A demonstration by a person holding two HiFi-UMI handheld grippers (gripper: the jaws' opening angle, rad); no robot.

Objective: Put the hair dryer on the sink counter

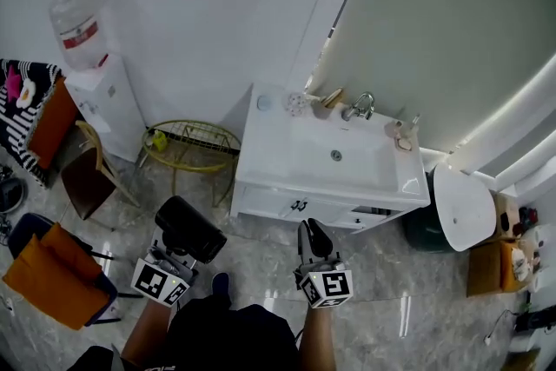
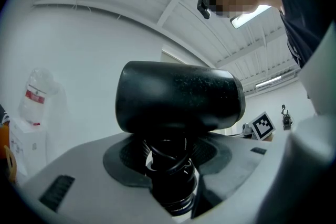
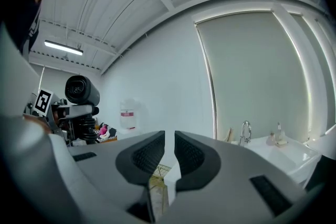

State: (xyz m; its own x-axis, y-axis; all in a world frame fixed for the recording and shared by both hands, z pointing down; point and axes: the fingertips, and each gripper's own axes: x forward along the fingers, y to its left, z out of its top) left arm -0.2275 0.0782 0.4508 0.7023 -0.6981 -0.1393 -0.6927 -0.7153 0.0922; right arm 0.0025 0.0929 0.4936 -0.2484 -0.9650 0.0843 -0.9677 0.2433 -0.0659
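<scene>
Left gripper (image 2: 168, 159) fingers pinch hair dryer (image 2: 178, 97) by handle; right gripper (image 3: 169, 157) fingers together, empty. Carry forward, lower gently onto table's (image 1: 263, 145) bare left side.

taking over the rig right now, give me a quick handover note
Left gripper: shut on the hair dryer, gripped by its handle, cord wound round it, barrel above the jaws.
Right gripper: jaws almost together, nothing between them.
Sink counter: ahead of both grippers, across some floor; the dryer is not over it yet.
Done: dryer is in hand. Left: carry it to the counter, set it on a free spot beside the basin, let go.
</scene>
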